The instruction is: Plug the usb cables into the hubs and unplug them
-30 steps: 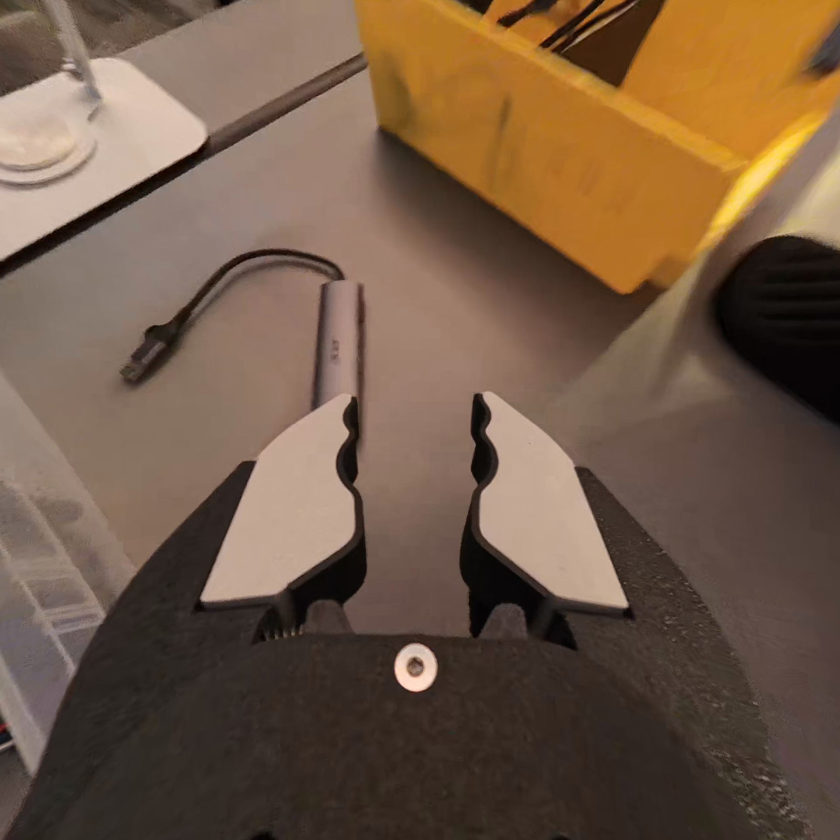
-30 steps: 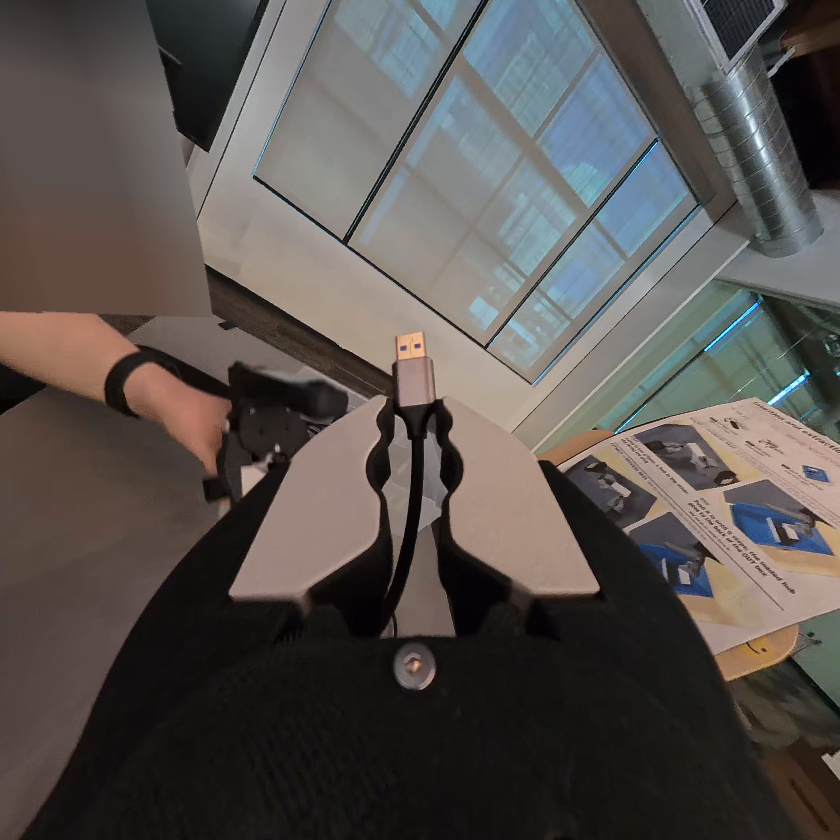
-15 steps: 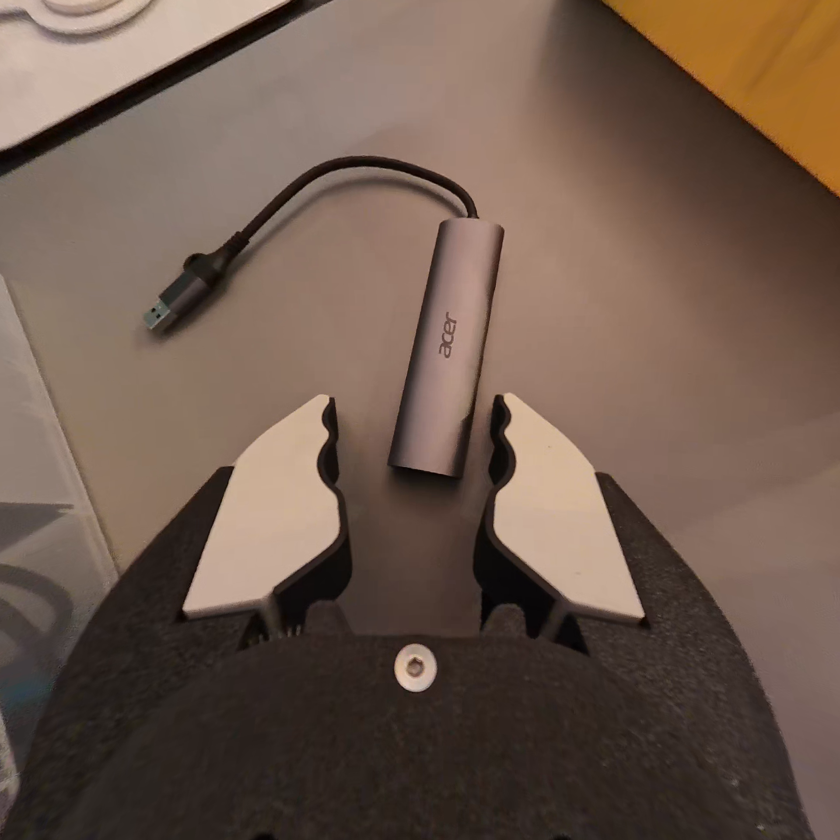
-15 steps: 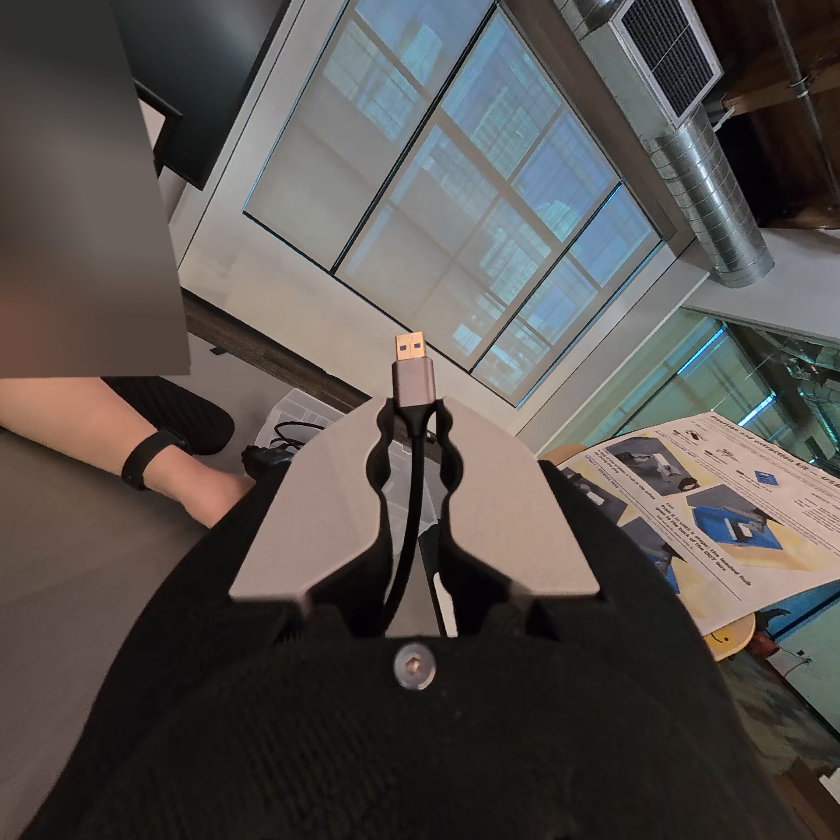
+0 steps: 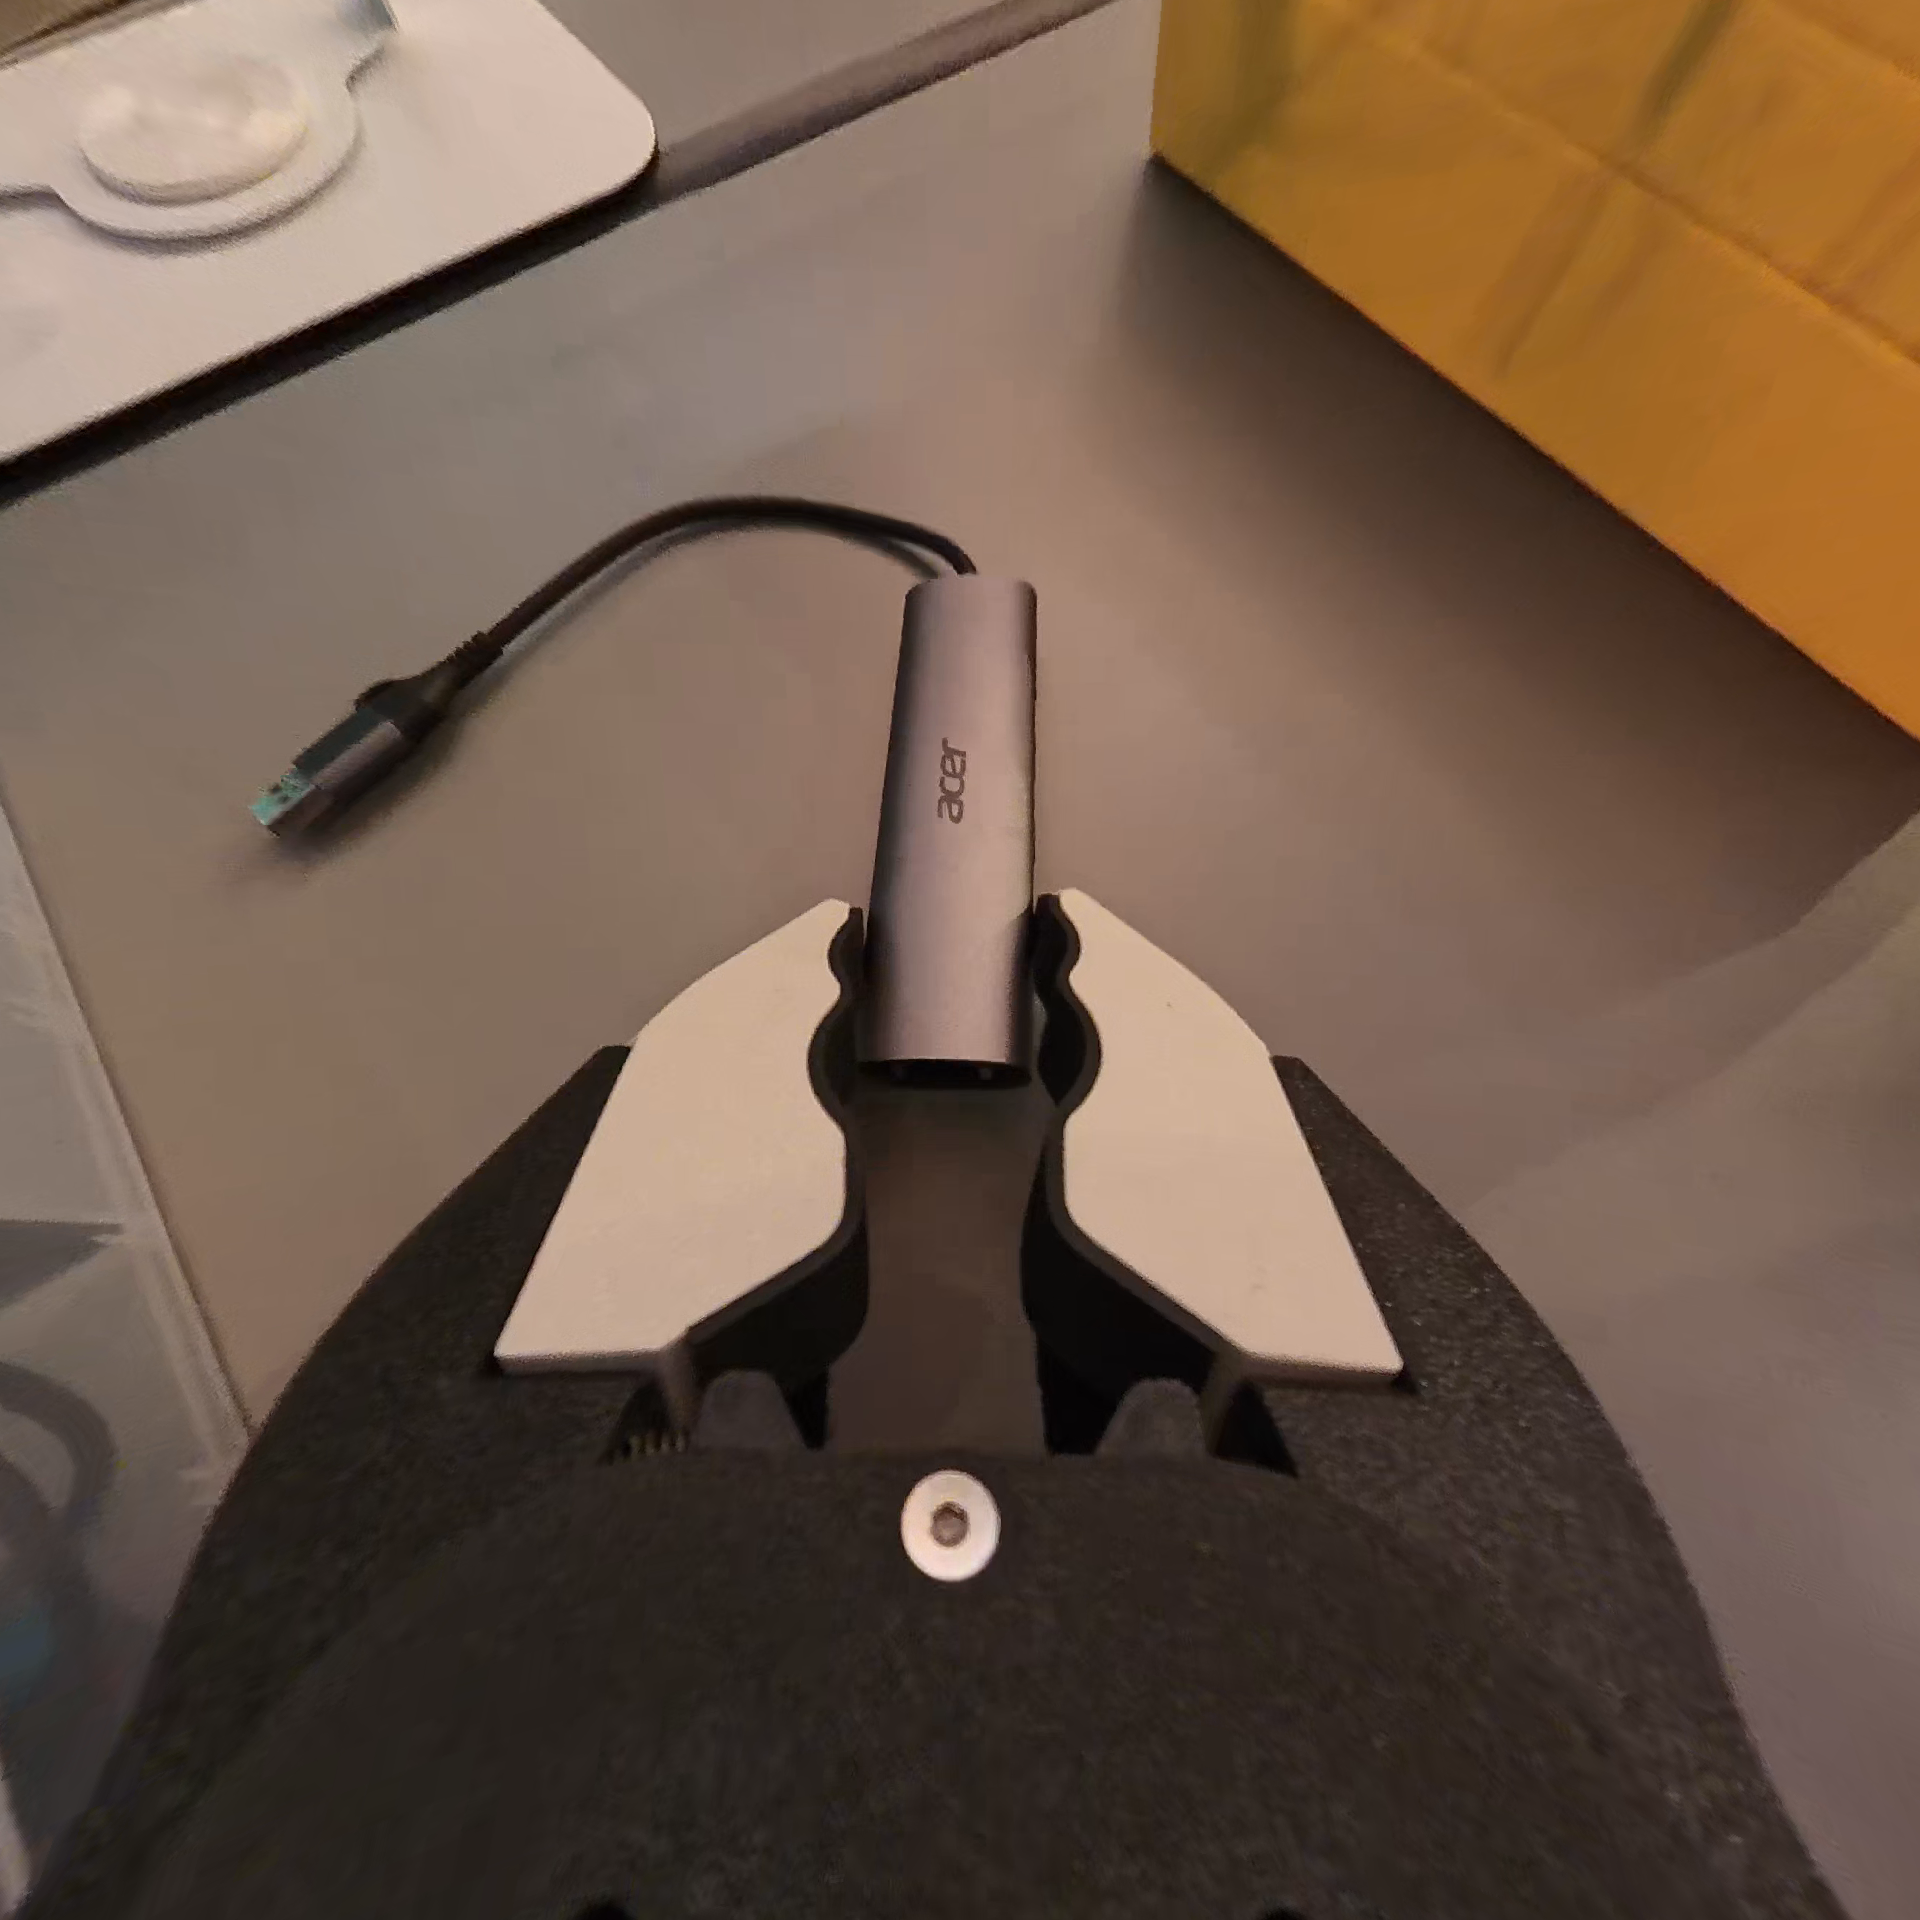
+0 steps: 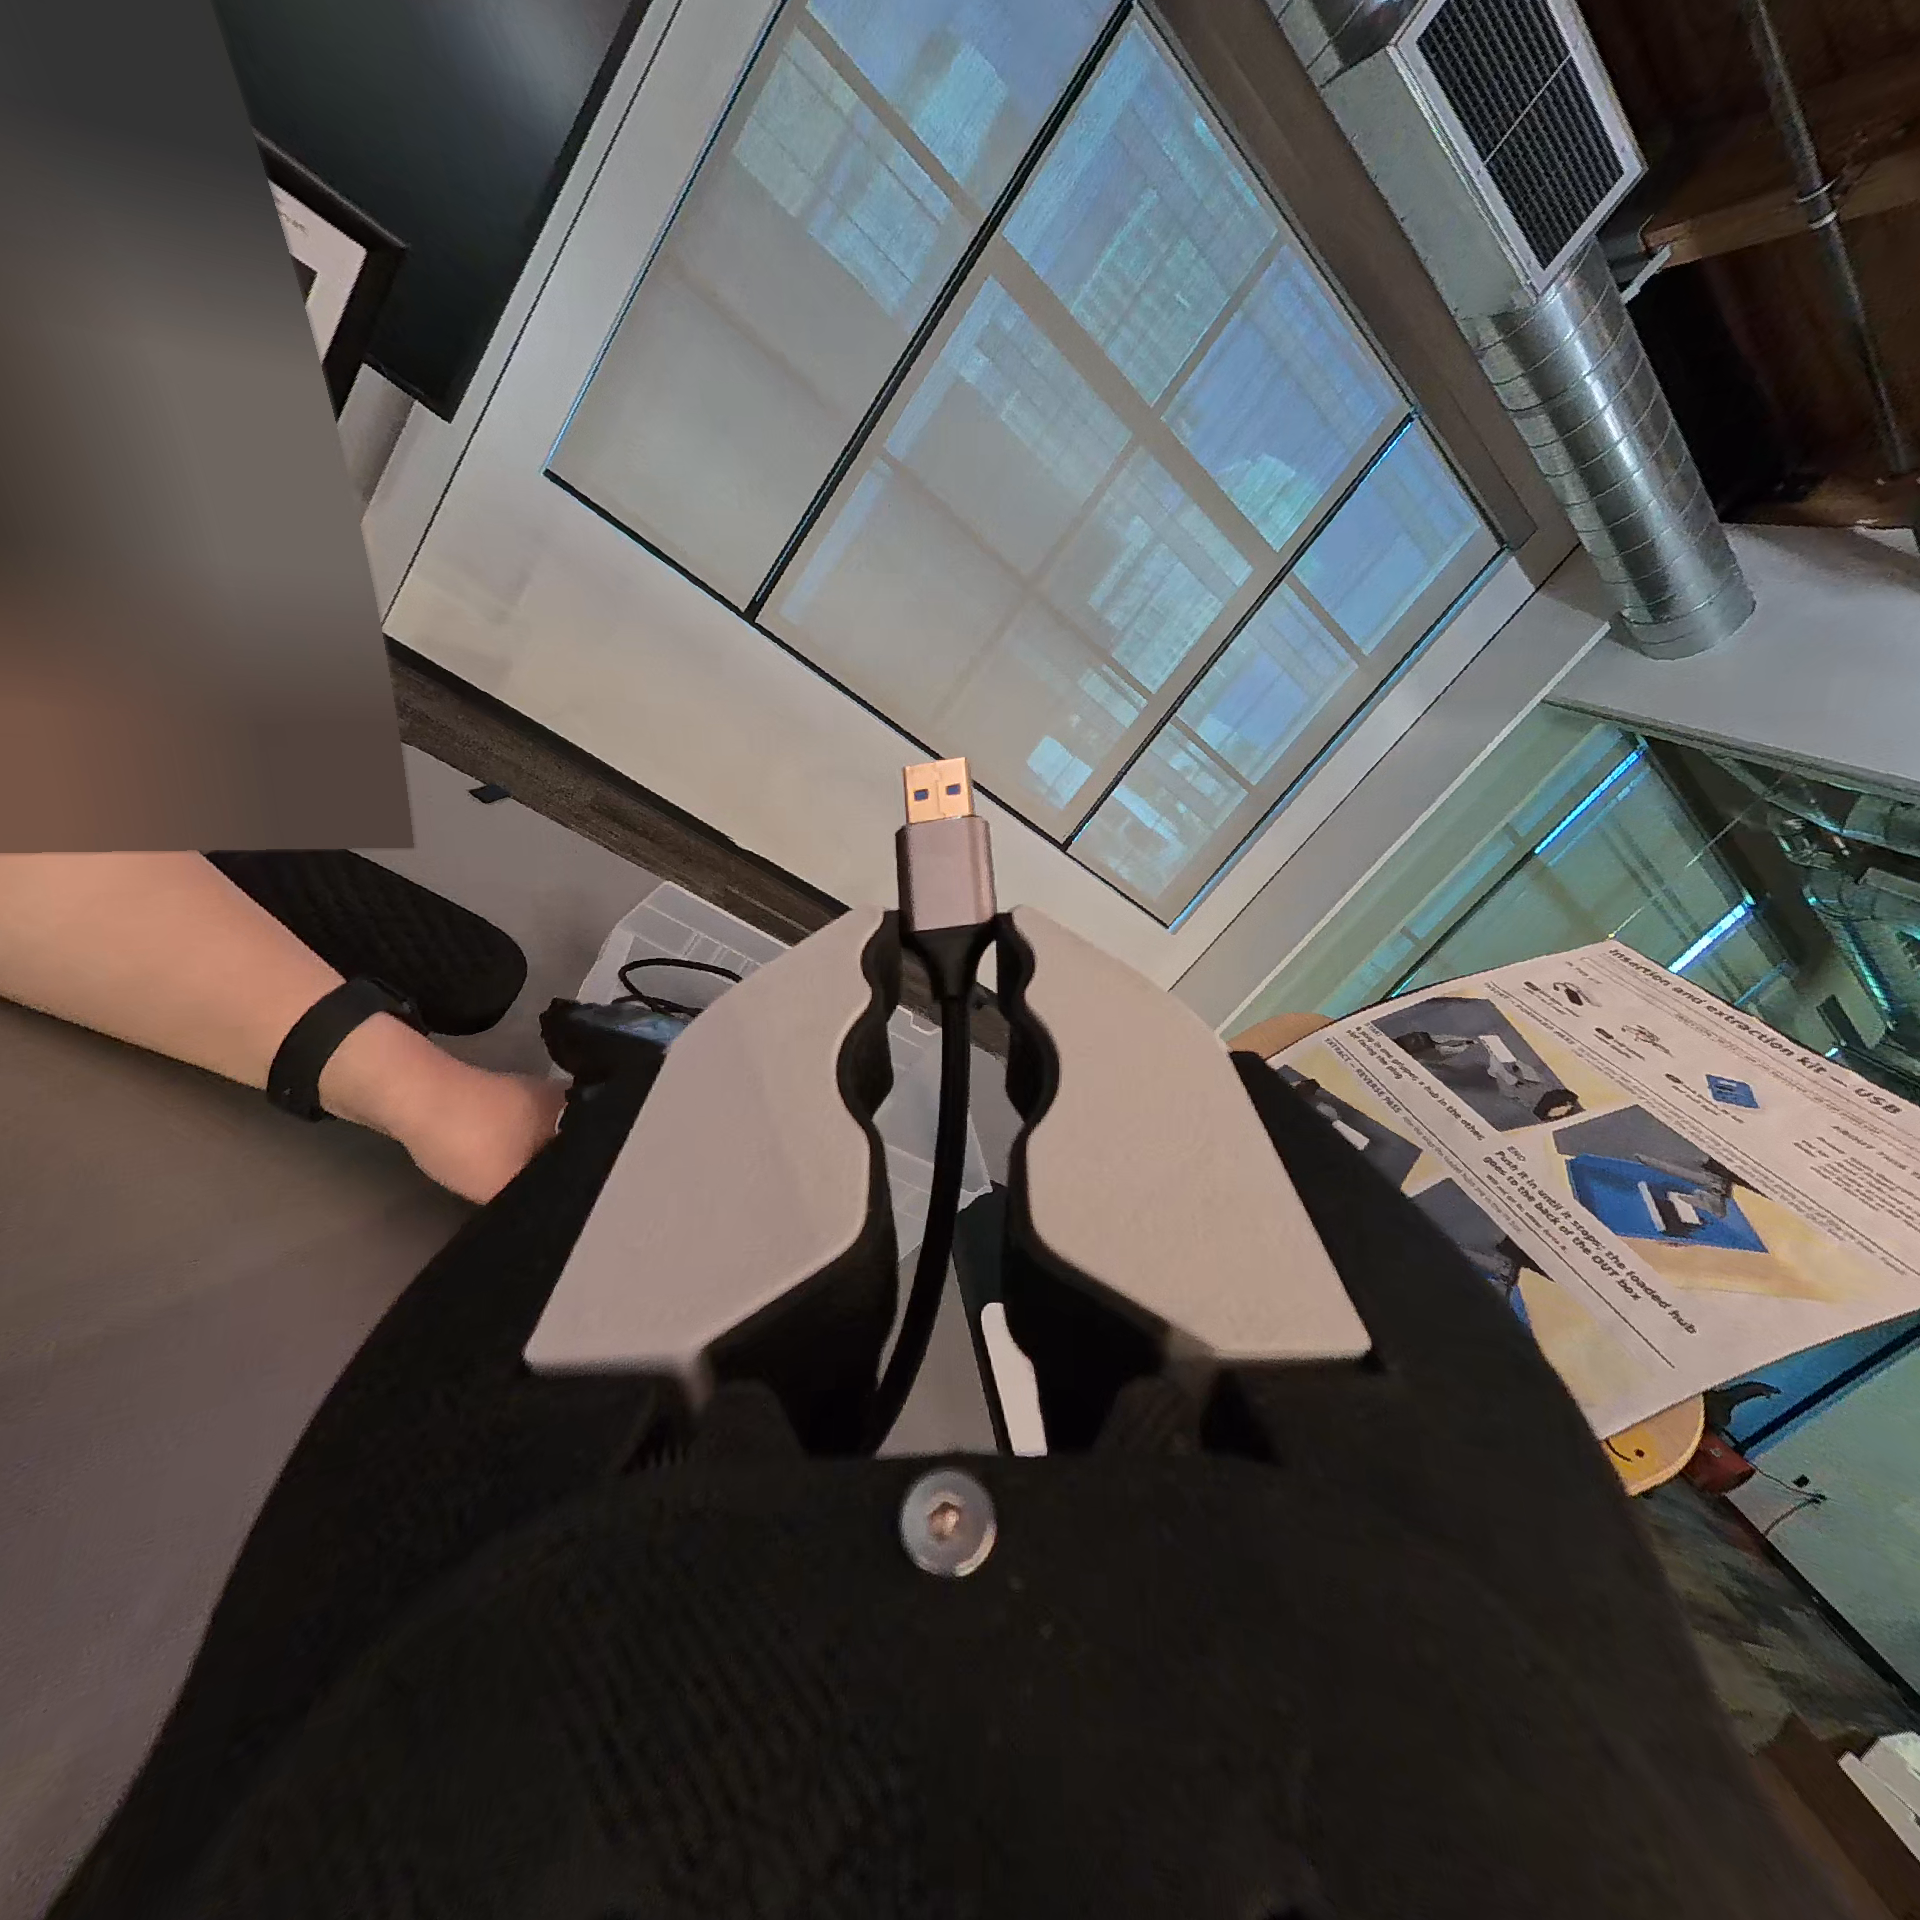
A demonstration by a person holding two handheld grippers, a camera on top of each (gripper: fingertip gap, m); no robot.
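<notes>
1. my left gripper (image 5: 948, 914) is closed narrow around the near end of the grey usb hub (image 5: 958, 821), both fingertips pressed against its sides.
2. the hub points straight away from me over the dark grey surface (image 5: 1299, 644); its open end sits between my fingers (image 5: 717, 1132), and i cannot tell whether its far end touches the surface.
3. the hub's own black cable (image 5: 665, 540) curves off to the left from its far end and finishes in a grey plug (image 5: 332, 769) lying on the surface, well apart from my gripper.
4. a yellow box (image 5: 1579, 291) stands to the upper right, and a pale flat stand base (image 5: 312, 187) lies at the upper left (a clear plastic bin edge shows blurred at the far left).
5. my right gripper (image 6: 945, 925) is clamped on a black usb cable (image 6: 940, 1122) just behind its grey plug shell (image 6: 943, 873); the gold-coloured connector (image 6: 938, 795) sticks out past the fingertips, pointing toward a big window (image 6: 1039, 436).
6. in the right wrist view a person's hand (image 6: 457, 1122) with a black wristband rests on the surface at left, and a printed instruction sheet (image 6: 1621, 1143) lies at right.
</notes>
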